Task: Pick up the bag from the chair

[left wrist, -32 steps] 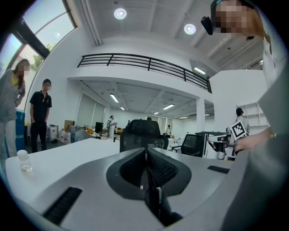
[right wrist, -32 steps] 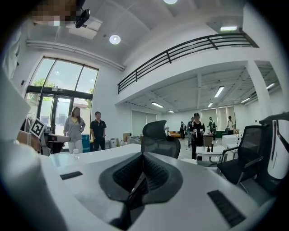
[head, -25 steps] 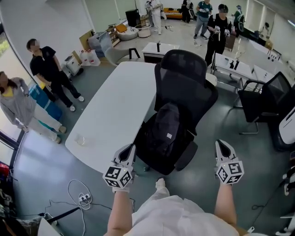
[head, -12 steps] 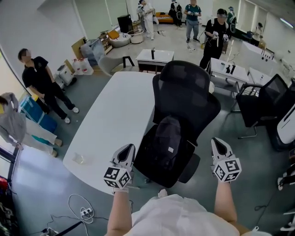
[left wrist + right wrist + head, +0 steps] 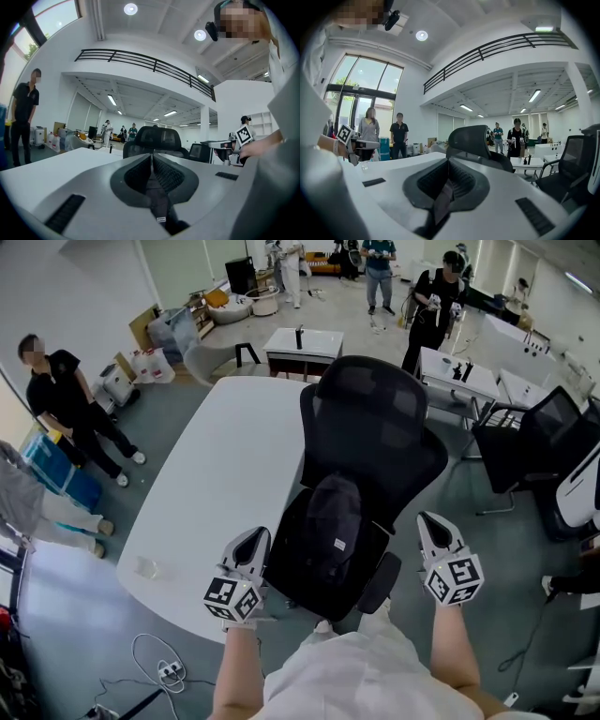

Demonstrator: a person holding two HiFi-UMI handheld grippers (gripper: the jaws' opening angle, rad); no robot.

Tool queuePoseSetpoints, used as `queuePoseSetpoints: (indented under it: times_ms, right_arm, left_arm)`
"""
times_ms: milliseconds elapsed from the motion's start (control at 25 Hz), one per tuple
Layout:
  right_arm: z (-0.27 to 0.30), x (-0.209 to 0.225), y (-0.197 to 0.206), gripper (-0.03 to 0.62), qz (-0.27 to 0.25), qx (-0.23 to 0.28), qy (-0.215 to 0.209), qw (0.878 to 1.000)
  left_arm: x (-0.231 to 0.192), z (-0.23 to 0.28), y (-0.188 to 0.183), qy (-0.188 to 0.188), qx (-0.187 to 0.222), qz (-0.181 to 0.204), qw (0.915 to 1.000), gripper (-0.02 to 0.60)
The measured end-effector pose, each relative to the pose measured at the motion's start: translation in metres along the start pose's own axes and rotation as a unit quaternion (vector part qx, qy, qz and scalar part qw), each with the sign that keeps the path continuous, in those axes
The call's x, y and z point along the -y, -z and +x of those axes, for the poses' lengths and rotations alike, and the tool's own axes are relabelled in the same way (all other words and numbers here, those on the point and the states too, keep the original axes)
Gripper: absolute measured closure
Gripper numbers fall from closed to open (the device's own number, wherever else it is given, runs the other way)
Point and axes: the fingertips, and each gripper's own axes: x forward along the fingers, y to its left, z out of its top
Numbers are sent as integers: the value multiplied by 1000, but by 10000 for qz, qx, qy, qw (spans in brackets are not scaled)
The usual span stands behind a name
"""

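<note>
A black bag (image 5: 333,529) stands upright on the seat of a black office chair (image 5: 370,432), leaning against its backrest. My left gripper (image 5: 252,539) is shut and empty, just left of the seat's front corner and apart from the bag. On the seat's right side my right gripper (image 5: 429,522) is shut too, with nothing in it. In the left gripper view the closed left gripper (image 5: 151,157) points at the chair's headrest (image 5: 157,137). The right gripper (image 5: 449,162) likewise faces the chair (image 5: 472,138). Both gripper bodies hide the bag in those views.
A long white table (image 5: 220,474) runs along the chair's left, with a small clear cup (image 5: 145,567) near its front end. A second black chair (image 5: 525,439) stands at the right. Several people stand at the left and far back. Cables (image 5: 159,667) lie on the floor.
Both grippers have moved forward toward the chair, which now sits closer and lower in the head view. Their jaws have stayed shut.
</note>
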Motion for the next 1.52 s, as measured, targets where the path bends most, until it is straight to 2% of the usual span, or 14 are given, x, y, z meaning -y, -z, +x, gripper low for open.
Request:
queuePoseSetpoints:
  times_ms: [240,400,600,1080,1520]
  right_arm:
    - [22,14,4,576,37,-60,-204,9998]
    - [37,27,4,576,57,-84,-336,9994]
    - [60,33,19,576,-11,-259,-586,9979]
    - [118,15,59,574,192,-679,-1192,9904]
    - [152,1,125,572,419,-1310,-1505,9790]
  left_arm:
    - [-3,14,3,-179,40,-165,9997,548]
    - [0,27,3,-227,-11,-89,9997,548]
    - [-2,48,14,-286,-54,-179,9994,548]
    - [-3,110,55,25,-534,-222,9983,546]
    - [-1,159,110,291,-1220,-331,9916,546]
